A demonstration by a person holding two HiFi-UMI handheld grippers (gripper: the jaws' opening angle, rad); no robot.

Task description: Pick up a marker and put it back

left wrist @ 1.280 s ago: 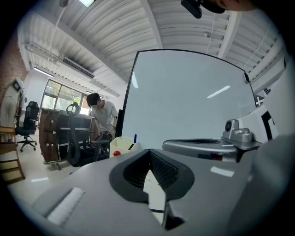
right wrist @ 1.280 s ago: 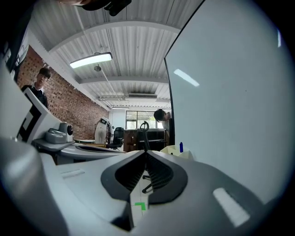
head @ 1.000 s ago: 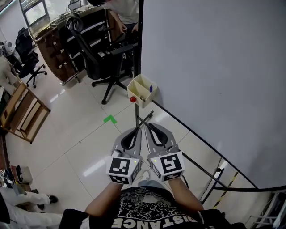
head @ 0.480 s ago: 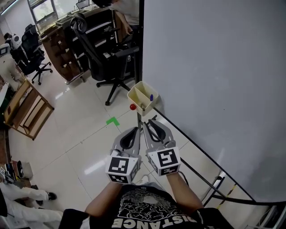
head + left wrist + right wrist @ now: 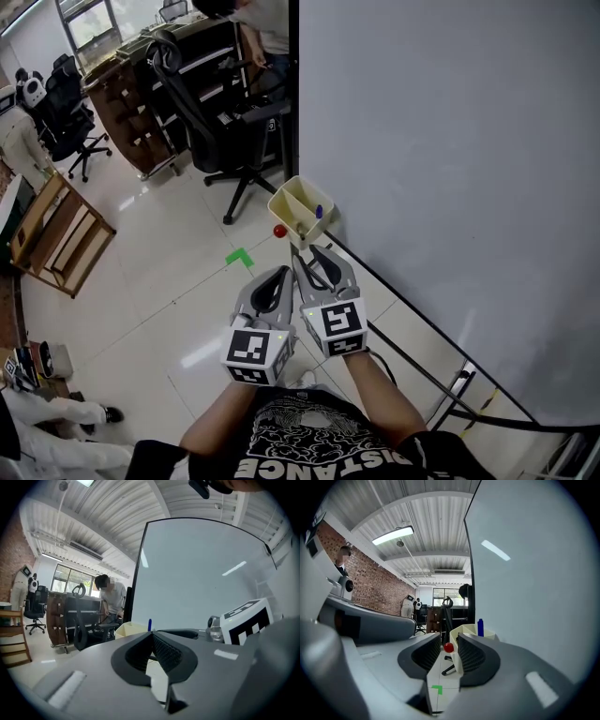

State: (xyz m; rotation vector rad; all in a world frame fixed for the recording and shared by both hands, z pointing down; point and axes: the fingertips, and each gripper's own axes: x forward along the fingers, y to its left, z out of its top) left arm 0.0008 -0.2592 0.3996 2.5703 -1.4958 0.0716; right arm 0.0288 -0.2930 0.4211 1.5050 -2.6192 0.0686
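Blue marker [image 5: 319, 211] stood upright in cream holder [image 5: 289, 194] fixed at whiteboard [image 5: 450, 141] edge, at 12 o'clock from both grippers. Marker judged light, stiff, smooth and likely slippery; best taken at cap end, only part seen above rim. Right gripper [image 5: 312, 253] jaws opening, nothing between them; near holder, not touching. Left gripper [image 5: 283, 271] jaws pressed together, empty. Holder wall and red knob [image 5: 279, 231] at its 7 o'clock judged possible obstructions. Office chair [image 5: 220, 112] at 11 o'clock, well apart.
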